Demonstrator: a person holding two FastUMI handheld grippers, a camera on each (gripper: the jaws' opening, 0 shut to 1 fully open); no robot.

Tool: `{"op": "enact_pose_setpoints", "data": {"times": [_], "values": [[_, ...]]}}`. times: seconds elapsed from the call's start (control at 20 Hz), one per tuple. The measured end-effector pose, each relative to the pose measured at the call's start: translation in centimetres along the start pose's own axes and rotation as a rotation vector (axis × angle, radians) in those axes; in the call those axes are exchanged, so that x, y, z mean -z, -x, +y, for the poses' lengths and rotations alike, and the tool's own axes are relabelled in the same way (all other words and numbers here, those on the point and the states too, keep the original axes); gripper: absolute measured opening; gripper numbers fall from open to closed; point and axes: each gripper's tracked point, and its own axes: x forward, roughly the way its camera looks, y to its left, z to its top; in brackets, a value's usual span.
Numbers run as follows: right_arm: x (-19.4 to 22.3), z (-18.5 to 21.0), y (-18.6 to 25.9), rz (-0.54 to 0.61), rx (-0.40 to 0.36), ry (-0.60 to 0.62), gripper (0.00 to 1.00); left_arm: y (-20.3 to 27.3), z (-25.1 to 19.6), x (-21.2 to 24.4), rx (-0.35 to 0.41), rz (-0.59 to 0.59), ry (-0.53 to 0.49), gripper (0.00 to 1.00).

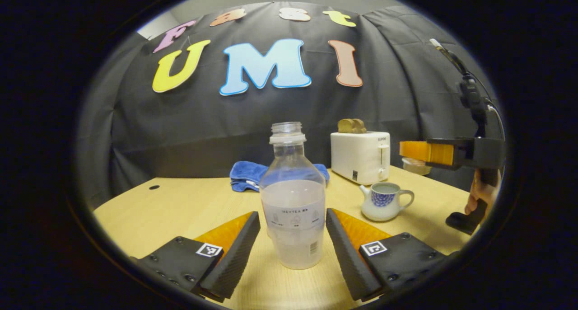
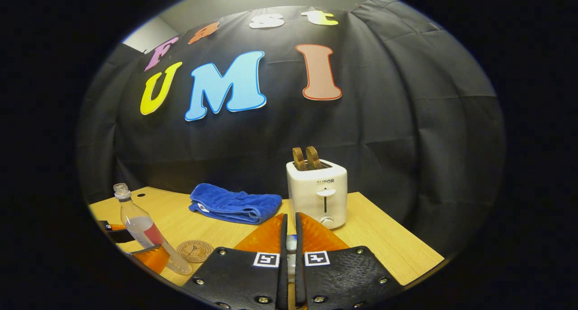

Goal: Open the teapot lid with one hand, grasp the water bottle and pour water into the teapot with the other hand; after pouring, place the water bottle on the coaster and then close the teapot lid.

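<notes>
Left of the open teapot (image 1: pixel 384 201), the uncapped water bottle (image 1: pixel 293 197) stands between the spread left gripper (image 1: pixel 292 251) fingers, untouched: close squarely mid-body; right gripper (image 2: pixel 289 244) pinches what looks like the lid.

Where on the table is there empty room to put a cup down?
Bare wood lies left of the bottle, in front of the blue towel. It's crowded around the teapot and toaster. Right of the toaster is bare wood too.
</notes>
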Motion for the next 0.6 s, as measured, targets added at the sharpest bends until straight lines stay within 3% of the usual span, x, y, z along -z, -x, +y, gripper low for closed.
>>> {"op": "enact_pose_setpoints", "data": {"times": [0.35, 0.45, 0.6], "values": [[-0.4, -2.6, 0.0, -0.027, 0.022, -0.071, 0.06, -1.0, -0.5, 0.4, 0.017, 0.035, -0.012, 1.00], [-0.1, -3.0, -0.2, -0.025, 0.024, -0.072, 0.06, -1.2, -0.5, 0.4, 0.022, 0.043, -0.025, 0.89], [1.1, -3.8, -0.3, -0.011, 0.023, -0.055, 0.06, -1.6, -1.1, 0.3, 0.054, 0.074, -0.073, 0.88]]}}
